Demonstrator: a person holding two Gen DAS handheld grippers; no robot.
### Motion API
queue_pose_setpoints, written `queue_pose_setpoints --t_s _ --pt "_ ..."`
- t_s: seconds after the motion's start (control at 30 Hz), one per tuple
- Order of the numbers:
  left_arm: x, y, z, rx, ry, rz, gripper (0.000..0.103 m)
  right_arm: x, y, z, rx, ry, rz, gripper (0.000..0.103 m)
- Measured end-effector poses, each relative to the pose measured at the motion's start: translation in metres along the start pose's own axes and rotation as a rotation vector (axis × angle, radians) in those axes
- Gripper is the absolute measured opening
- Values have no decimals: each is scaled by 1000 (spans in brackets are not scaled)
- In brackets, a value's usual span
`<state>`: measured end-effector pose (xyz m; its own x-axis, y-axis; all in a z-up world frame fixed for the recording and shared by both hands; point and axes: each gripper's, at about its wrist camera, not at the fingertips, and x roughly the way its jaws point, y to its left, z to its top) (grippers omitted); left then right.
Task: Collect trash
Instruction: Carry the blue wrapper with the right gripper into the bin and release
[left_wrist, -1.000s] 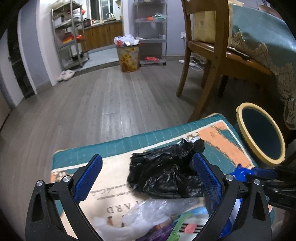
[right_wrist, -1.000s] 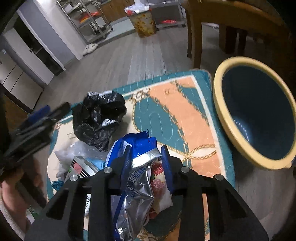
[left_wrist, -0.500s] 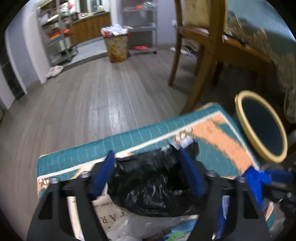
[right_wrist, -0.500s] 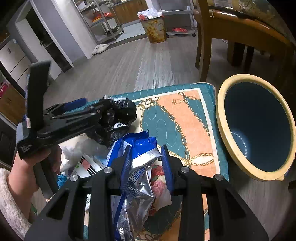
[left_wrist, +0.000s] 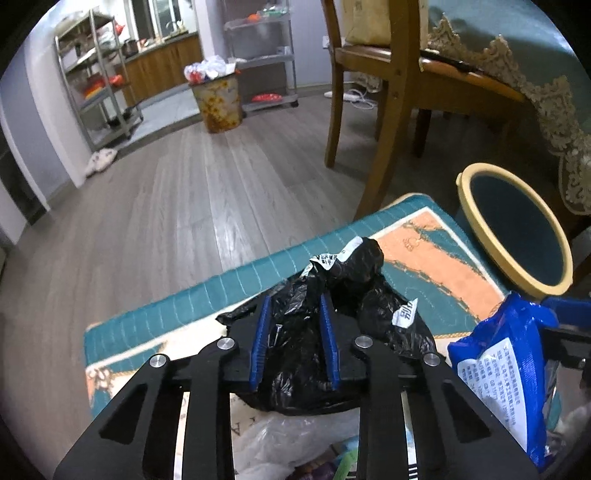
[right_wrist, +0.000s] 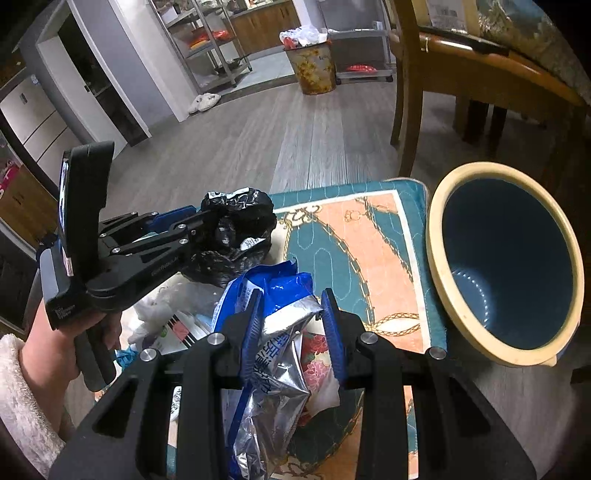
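My left gripper (left_wrist: 293, 321) is shut on a crumpled black plastic bag (left_wrist: 354, 295) lying on the patterned rug (left_wrist: 436, 258); the bag and gripper also show in the right wrist view (right_wrist: 236, 221). My right gripper (right_wrist: 291, 306) is shut on a blue and silver snack wrapper (right_wrist: 280, 332), held above the rug; the wrapper also appears at the right of the left wrist view (left_wrist: 506, 373). An open blue bin with a yellow rim (right_wrist: 506, 266) stands just right of the rug, also seen in the left wrist view (left_wrist: 517, 229).
More trash lies on the rug near me: a clear plastic bag (left_wrist: 280, 443) and printed packets (right_wrist: 177, 325). A wooden chair (left_wrist: 391, 92) and a table with a green cloth (left_wrist: 535, 66) stand behind the bin. A full floral waste bin (left_wrist: 218, 99) stands far across the wood floor.
My left gripper moved forward over the black bag and closed its jaws on it. My right gripper kept its hold on the blue wrapper and rose slightly.
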<state>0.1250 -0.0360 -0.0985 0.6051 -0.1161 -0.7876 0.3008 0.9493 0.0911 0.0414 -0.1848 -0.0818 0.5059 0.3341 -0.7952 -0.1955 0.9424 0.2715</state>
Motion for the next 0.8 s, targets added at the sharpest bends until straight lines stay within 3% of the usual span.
queue_pose_setpoints --t_s 0.43,0.57,0.8 --pt "-75 6 16 -74 -165 33 28 -65 -5 11 -9 -141 -24 32" --pt "-96 -9 25 -95 -213 6 28 -101 -27 19 32 -246 -68 32" --pt "-97 -56 42 -54 -239 -68 28 -148 -89 42 126 -382 -168 32"
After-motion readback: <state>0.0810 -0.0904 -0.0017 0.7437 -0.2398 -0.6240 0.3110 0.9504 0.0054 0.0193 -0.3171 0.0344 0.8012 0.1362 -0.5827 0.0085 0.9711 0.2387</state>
